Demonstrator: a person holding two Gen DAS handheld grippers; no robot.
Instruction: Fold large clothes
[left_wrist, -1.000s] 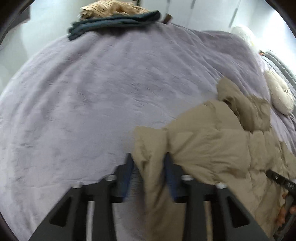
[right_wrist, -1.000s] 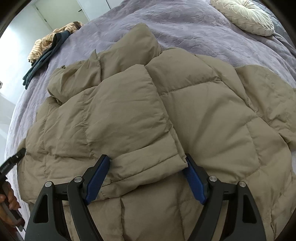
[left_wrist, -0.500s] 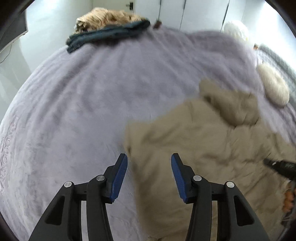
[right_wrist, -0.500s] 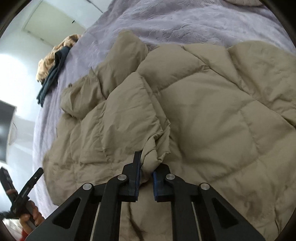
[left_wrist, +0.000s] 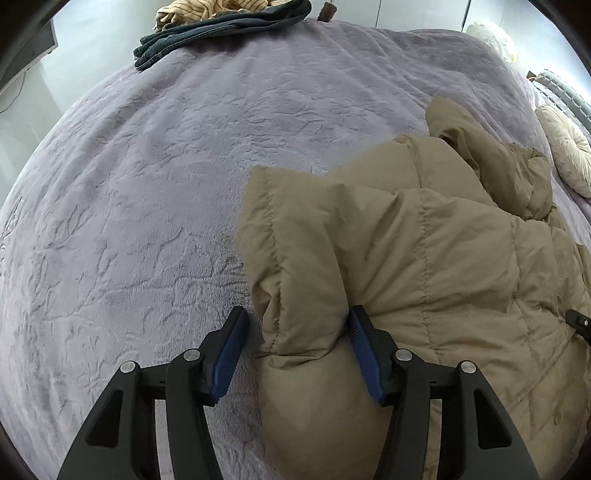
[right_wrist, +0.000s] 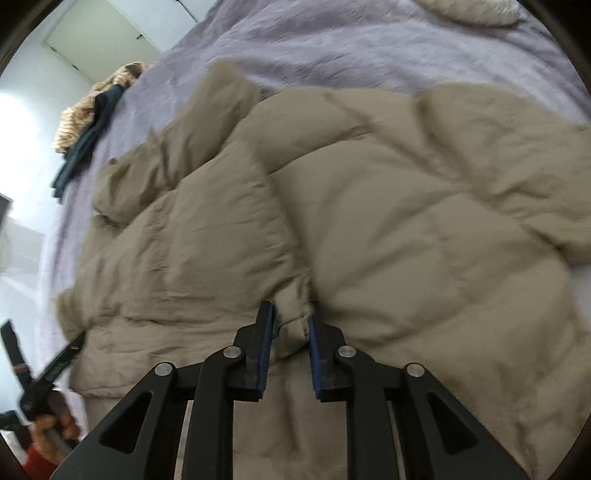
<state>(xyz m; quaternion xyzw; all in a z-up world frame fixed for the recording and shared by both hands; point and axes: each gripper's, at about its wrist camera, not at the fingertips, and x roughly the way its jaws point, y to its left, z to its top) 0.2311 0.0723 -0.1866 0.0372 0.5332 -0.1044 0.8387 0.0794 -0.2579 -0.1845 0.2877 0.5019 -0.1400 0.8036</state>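
A tan quilted puffer jacket (left_wrist: 436, 251) lies on a purple bedspread (left_wrist: 155, 177). In the left wrist view my left gripper (left_wrist: 297, 325) is open, its jaws standing either side of a folded sleeve edge of the jacket at its left side. In the right wrist view the jacket (right_wrist: 406, 206) fills the frame, with one sleeve folded across its body. My right gripper (right_wrist: 291, 319) is shut on a pinched fold of the jacket near the sleeve's cuff. The left gripper and the hand holding it show at the lower left (right_wrist: 44, 369).
A pile of dark blue and striped tan clothes (left_wrist: 221, 18) lies at the bed's far edge. A round cream cushion (left_wrist: 565, 144) rests on the right side of the bed. White closet doors stand behind the bed.
My left gripper released the sleeve, drew back, then came forward again around the sleeve edge with jaws open. My right gripper closed on a fold of the jacket and is moving with it.
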